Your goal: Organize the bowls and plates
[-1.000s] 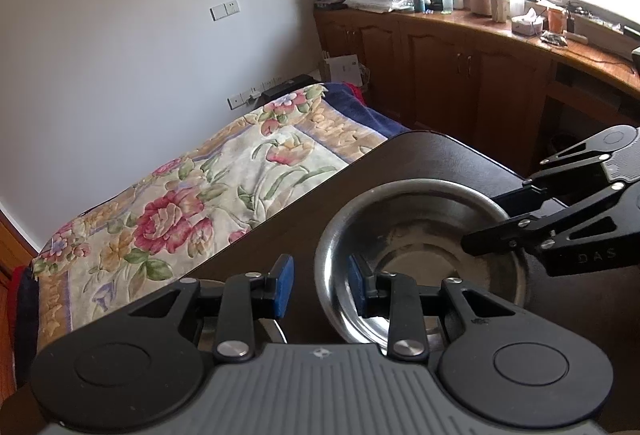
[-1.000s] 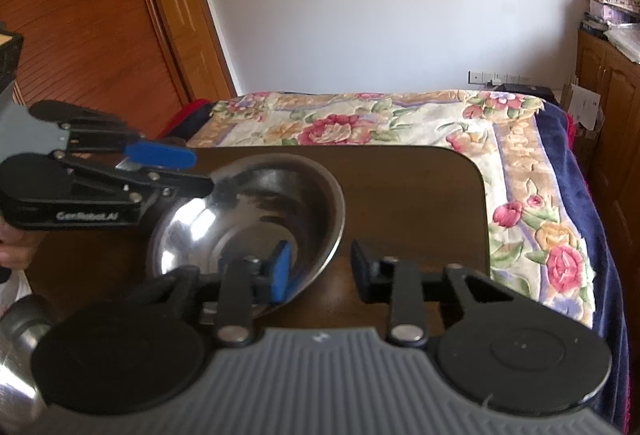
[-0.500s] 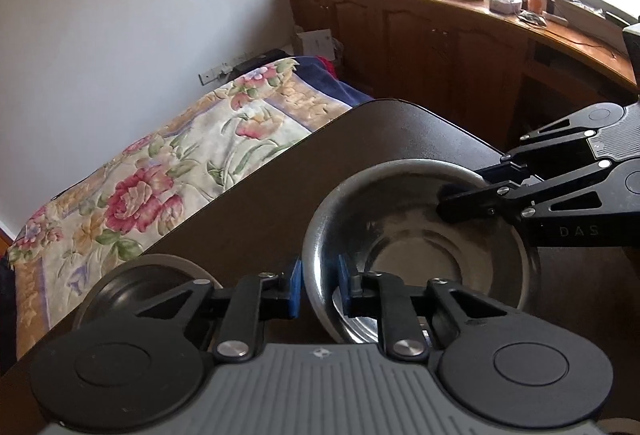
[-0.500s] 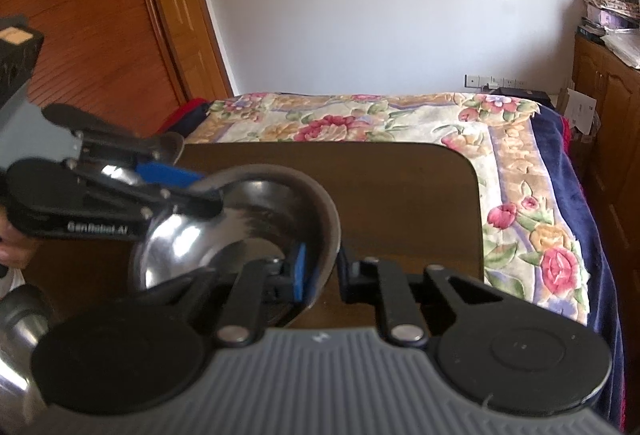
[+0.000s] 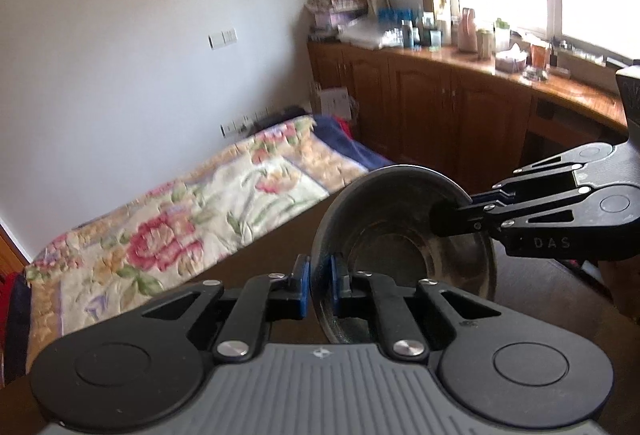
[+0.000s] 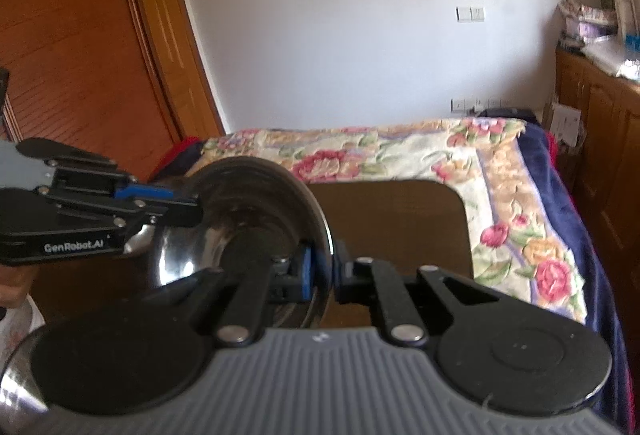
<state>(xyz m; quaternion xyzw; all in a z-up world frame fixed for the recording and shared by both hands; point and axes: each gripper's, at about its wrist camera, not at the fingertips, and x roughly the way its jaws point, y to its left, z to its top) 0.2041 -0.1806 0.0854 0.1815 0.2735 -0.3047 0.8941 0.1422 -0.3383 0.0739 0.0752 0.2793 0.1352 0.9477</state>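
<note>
A steel bowl (image 5: pixel 400 235) is held up off the dark wooden table (image 5: pixel 260 267) by both grippers. My left gripper (image 5: pixel 319 285) is shut on the bowl's near rim. My right gripper (image 6: pixel 320 271) is shut on the opposite rim of the same bowl (image 6: pixel 240 227). The right gripper also shows in the left wrist view (image 5: pixel 448 221), clamped on the far rim. The left gripper also shows in the right wrist view (image 6: pixel 188 211), clamped on the bowl's left rim. The bowl is tilted, its inside facing each camera.
A bed with a floral quilt (image 5: pixel 180 227) lies beyond the table's far edge. Wooden cabinets with bottles on top (image 5: pixel 460 83) run along the window. A wooden door (image 6: pixel 80 75) is at the left. Another steel bowl's rim (image 6: pixel 16 387) shows at the lower left.
Both grippers closed on the bowl's rims and lifted it off the table. The bowl has risen and tilted. The second bowl on the table has dropped out of the left view.
</note>
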